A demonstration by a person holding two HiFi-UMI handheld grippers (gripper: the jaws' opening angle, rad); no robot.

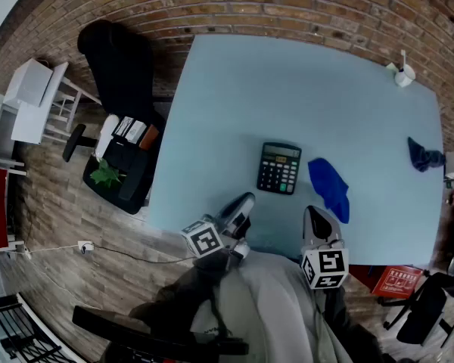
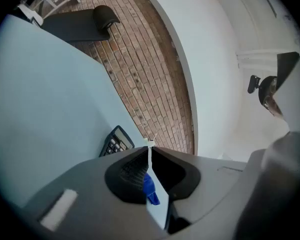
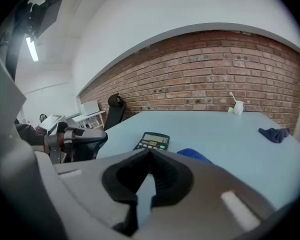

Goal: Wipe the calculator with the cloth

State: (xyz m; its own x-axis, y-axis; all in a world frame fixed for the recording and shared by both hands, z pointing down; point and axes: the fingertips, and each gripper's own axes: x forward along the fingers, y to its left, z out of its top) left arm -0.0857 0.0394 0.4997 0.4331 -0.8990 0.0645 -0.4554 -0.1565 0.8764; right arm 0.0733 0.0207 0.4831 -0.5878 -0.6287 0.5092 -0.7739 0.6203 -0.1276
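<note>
A black calculator (image 1: 279, 168) lies face up near the middle of the pale blue table (image 1: 303, 89). Just to its right a bright blue cloth (image 1: 330, 187) lies crumpled on the table. My left gripper (image 1: 244, 201) hovers at the table's front edge, short of the calculator, jaws shut and empty. My right gripper (image 1: 312, 213) is shut and empty too, just in front of the cloth. In the left gripper view the calculator (image 2: 115, 141) shows left of the shut tips (image 2: 150, 146). In the right gripper view the calculator (image 3: 152, 141) and cloth (image 3: 194, 155) lie beyond the shut tips (image 3: 149, 152).
A dark blue rag (image 1: 424, 156) lies at the table's right edge and a small white cup (image 1: 403, 72) at its far right corner. A black office chair (image 1: 121, 59) and a black box with a plant (image 1: 117, 169) stand left of the table. A brick wall runs behind.
</note>
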